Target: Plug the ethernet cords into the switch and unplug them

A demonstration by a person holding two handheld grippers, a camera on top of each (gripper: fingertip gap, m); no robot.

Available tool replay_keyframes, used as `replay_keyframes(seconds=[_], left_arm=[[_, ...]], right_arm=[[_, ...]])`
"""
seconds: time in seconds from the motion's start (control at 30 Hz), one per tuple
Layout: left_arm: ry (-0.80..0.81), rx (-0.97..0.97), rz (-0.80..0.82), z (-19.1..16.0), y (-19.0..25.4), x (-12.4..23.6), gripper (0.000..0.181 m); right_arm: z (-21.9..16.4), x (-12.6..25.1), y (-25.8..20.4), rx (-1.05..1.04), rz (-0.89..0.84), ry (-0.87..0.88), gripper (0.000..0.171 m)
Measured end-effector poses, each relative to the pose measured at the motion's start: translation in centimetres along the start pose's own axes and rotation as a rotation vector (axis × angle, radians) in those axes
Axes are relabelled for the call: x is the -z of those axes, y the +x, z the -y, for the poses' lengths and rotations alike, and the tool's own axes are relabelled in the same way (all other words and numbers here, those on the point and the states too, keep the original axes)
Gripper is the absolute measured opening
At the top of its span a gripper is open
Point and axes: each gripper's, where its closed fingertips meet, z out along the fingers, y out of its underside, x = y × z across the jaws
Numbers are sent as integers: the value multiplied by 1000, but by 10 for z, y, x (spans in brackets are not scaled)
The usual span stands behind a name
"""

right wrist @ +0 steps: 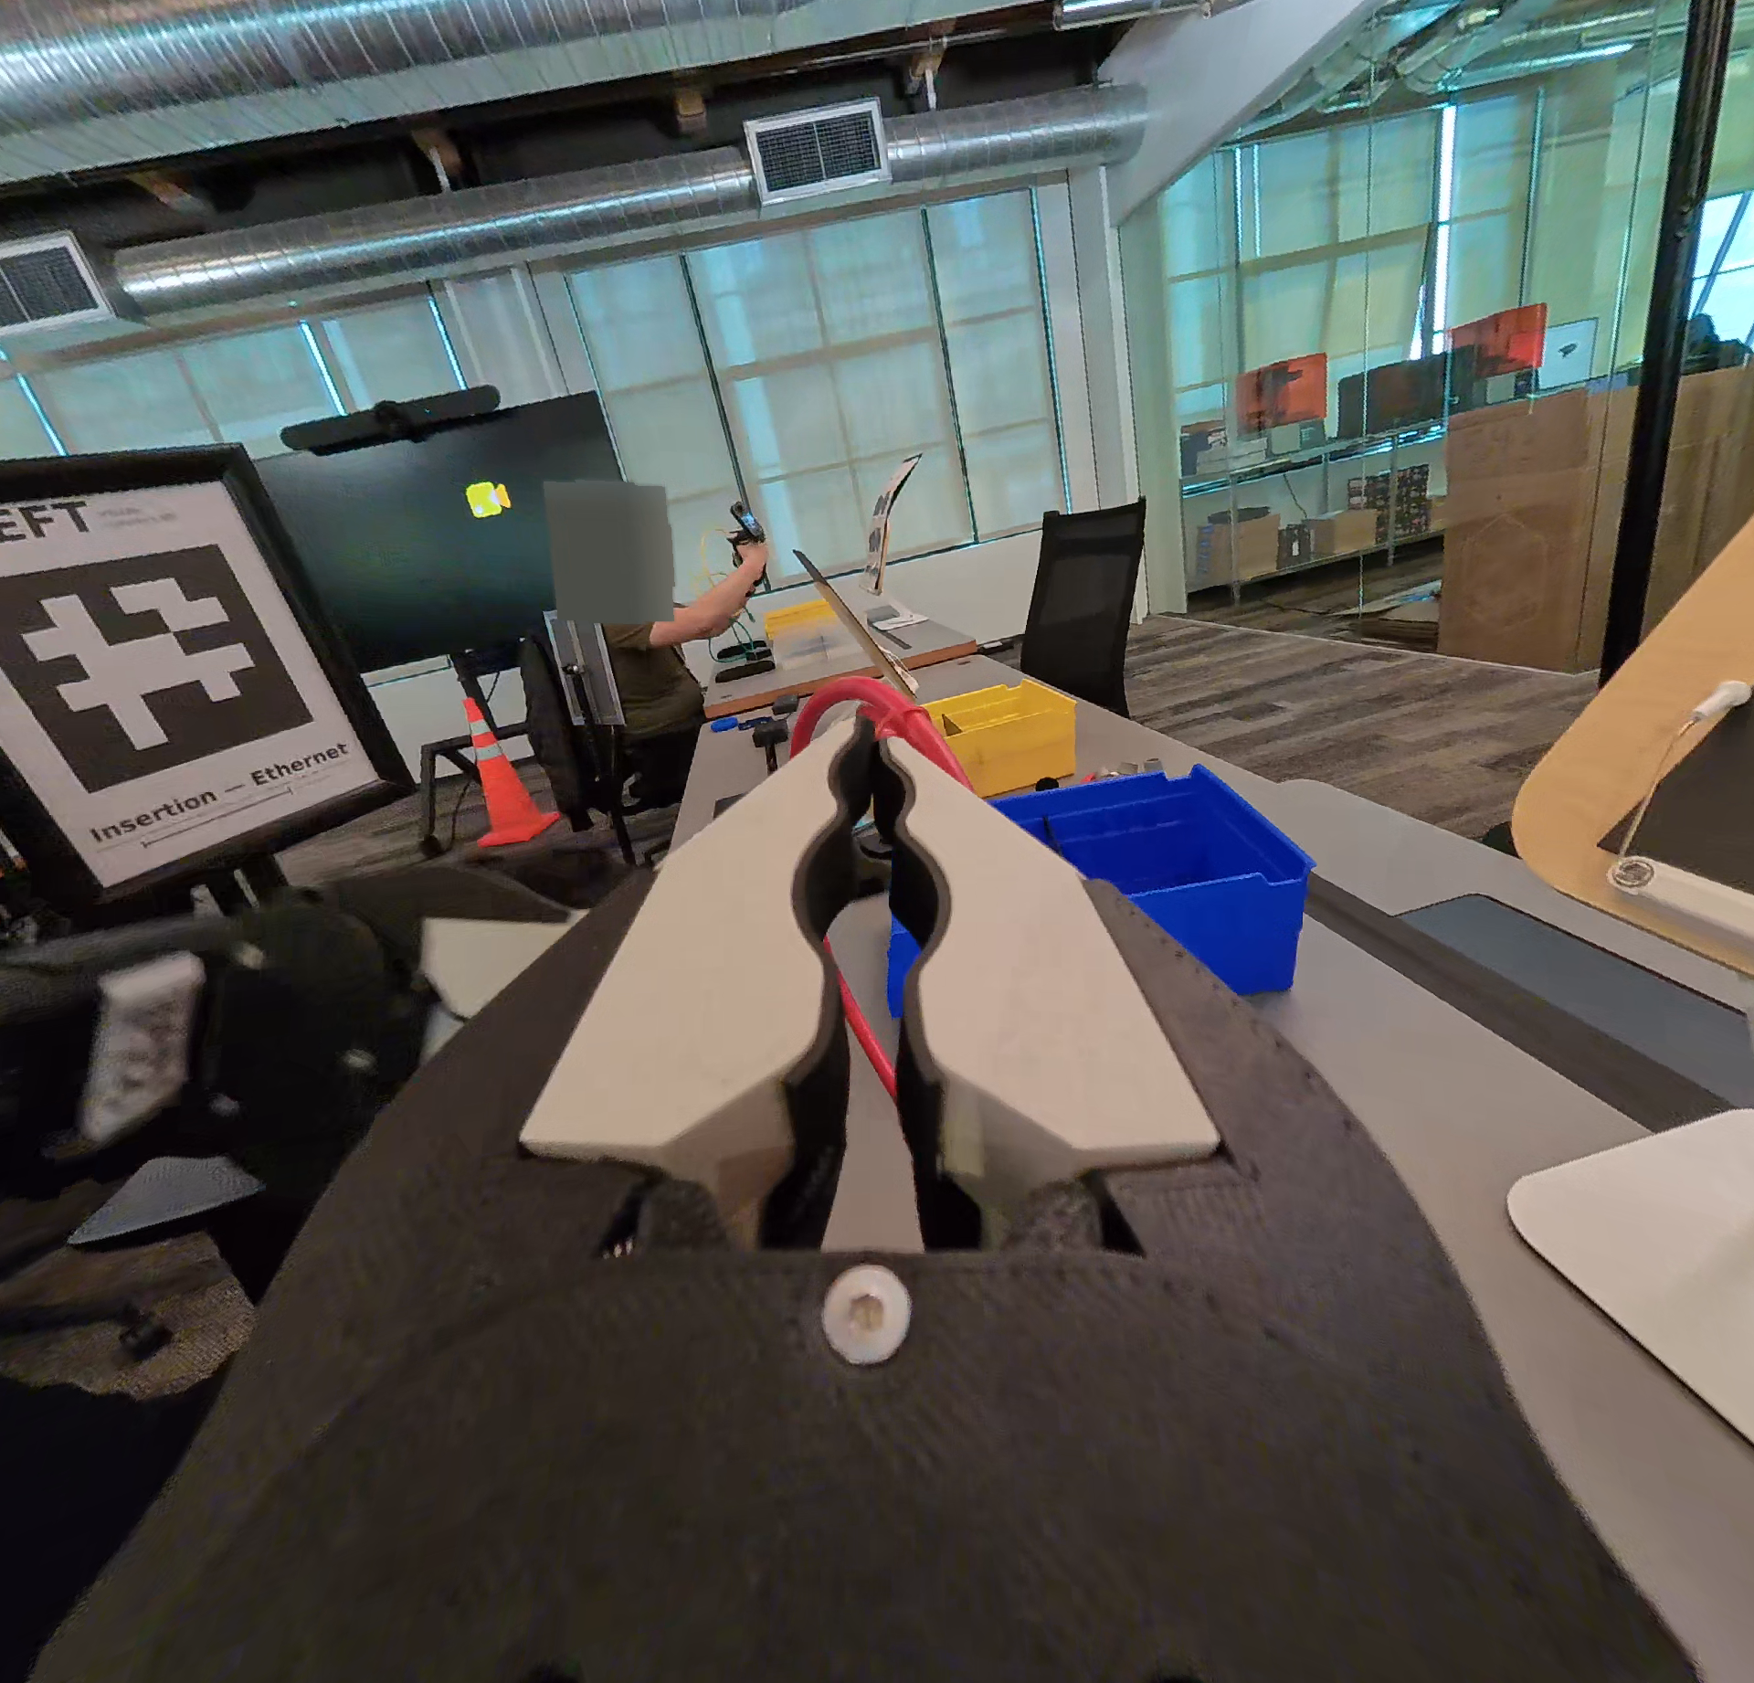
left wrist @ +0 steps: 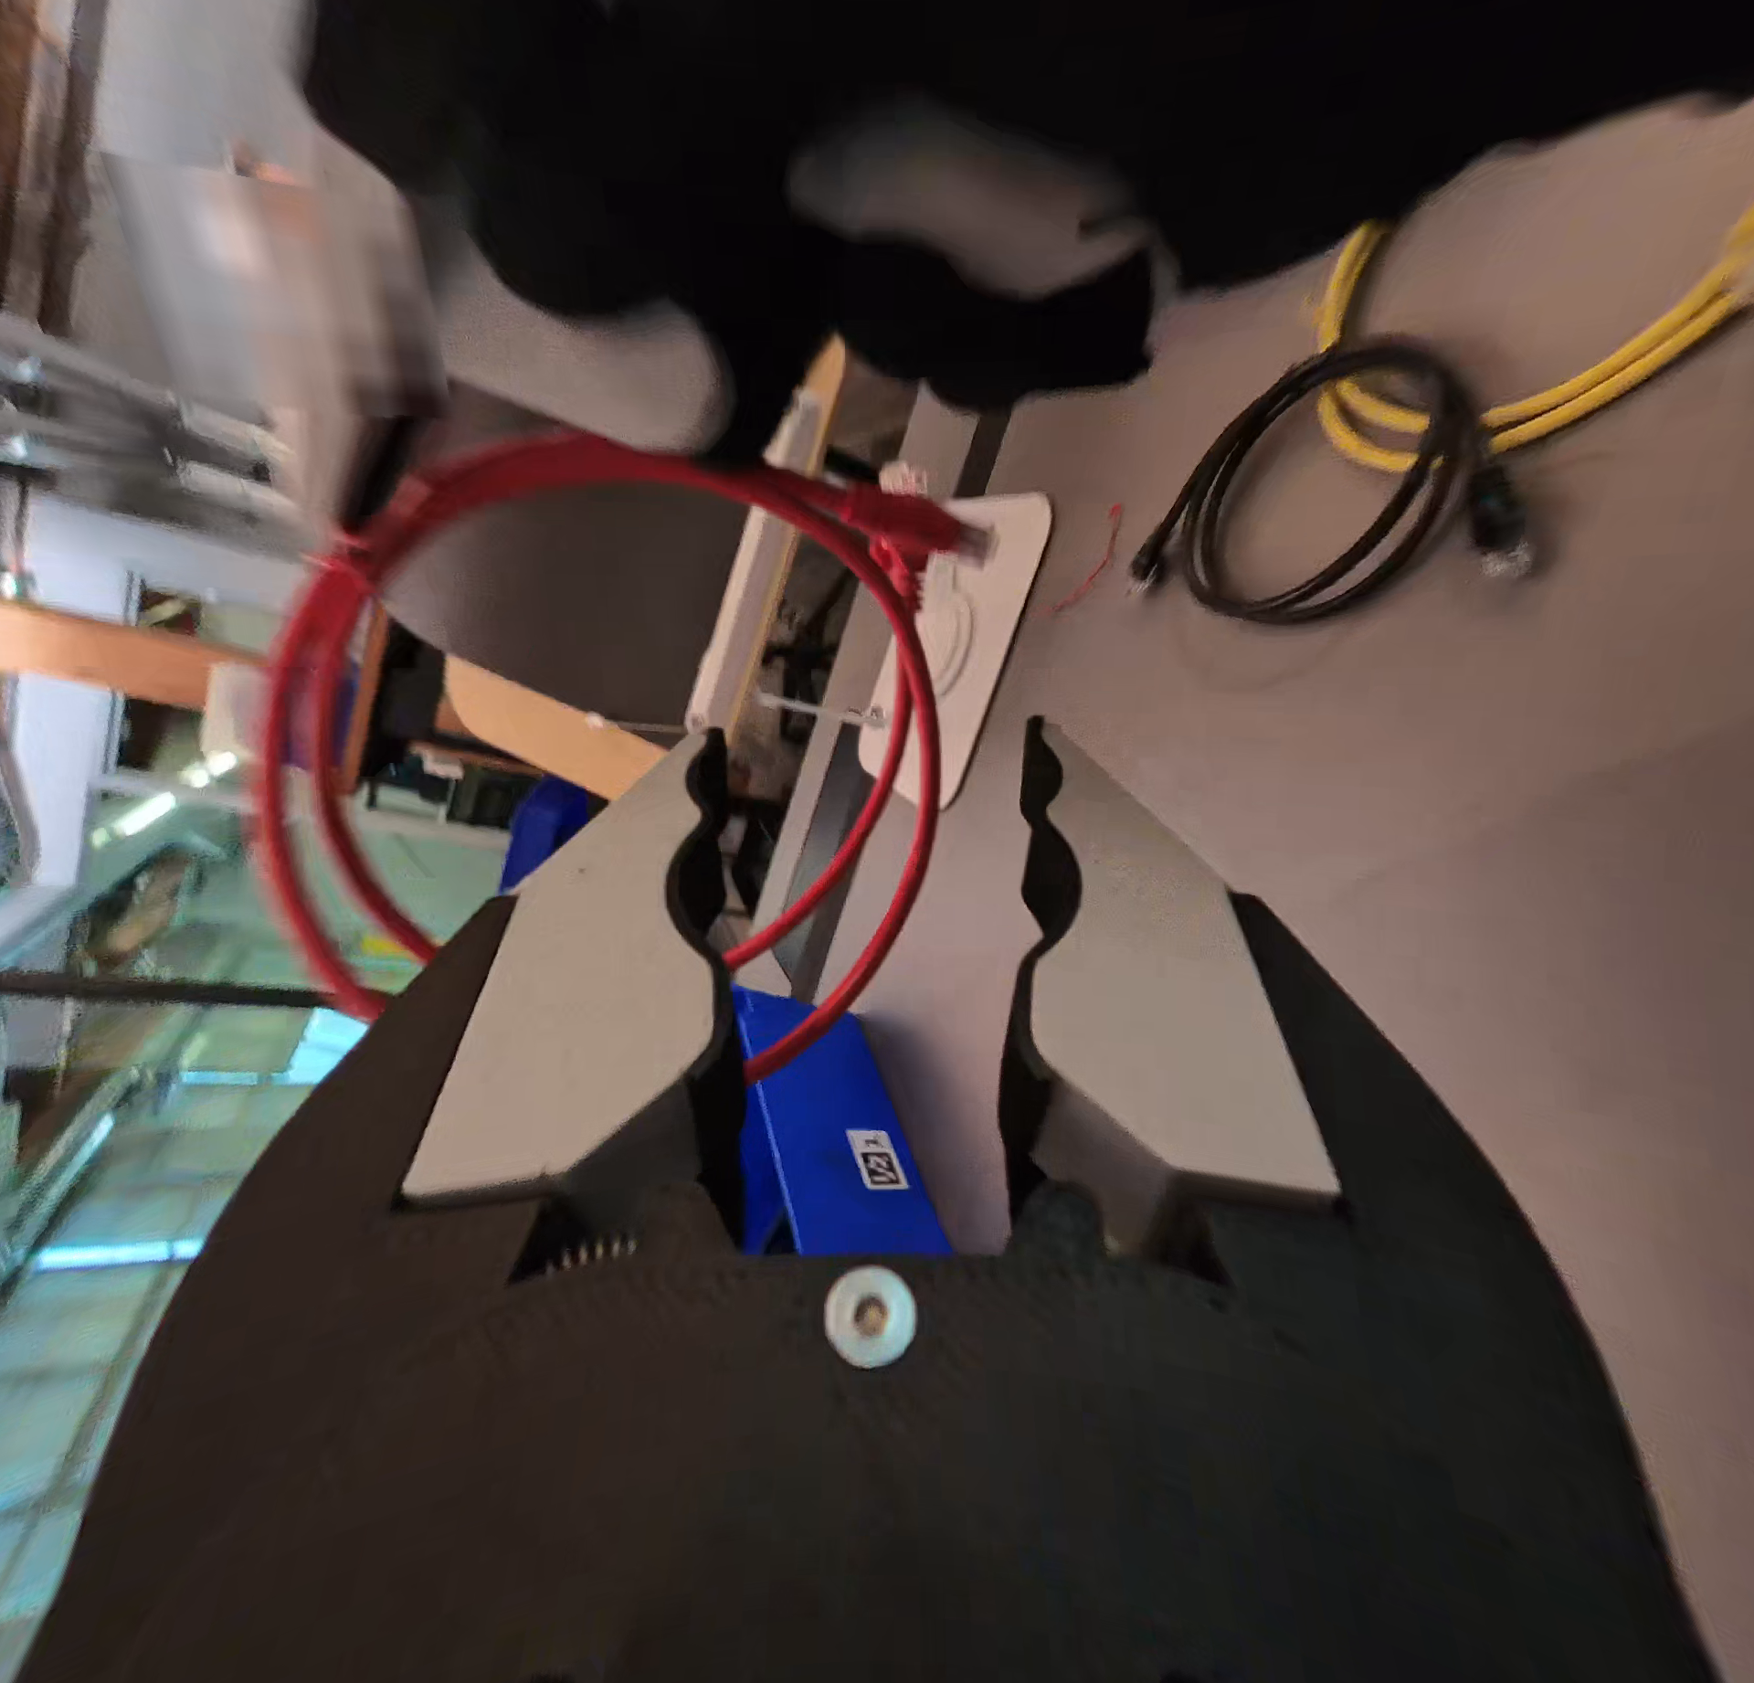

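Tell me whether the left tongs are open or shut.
Open. The left tongs show a wide gap between their fingers, with nothing clamped; the red cord hangs beyond them.

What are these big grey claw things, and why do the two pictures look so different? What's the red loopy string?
Those claws are grippers, like big tongs. A person holds one in each hand, and each has a little camera looking out along its two fingers. So each picture is what one gripper sees.

In the left wrist view, the left gripper is open with nothing in it. This picture is tilted and blurry. Ahead of it hangs the red cable, an ethernet cord coiled in a loop. On the grey table lie a black cable and a yellow cable.

In the right wrist view, the right gripper is shut, pinching that same red cable. Just beyond it sit a blue bin and a yellow bin. I cannot pick out the switch for sure.
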Motion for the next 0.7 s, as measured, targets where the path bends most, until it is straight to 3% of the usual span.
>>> replay_keyframes(seconds=[0.13,0.4,0.53,0.7], left_arm=[[-122,38,-6,-20,6,-47,69],[-248,77,-68,-31,23,-87,1],[-186,1,-197,-18,41,-63,0],[-13,6,-237,8,15,1,0]], right_arm=[[0,-4,-7,-8,4,-13,0],[-8,-11,-10,-99,47,-26,0],[-6,1,5,-113,19,-29,0],[-9,17,19,-121,30,-52,0]])
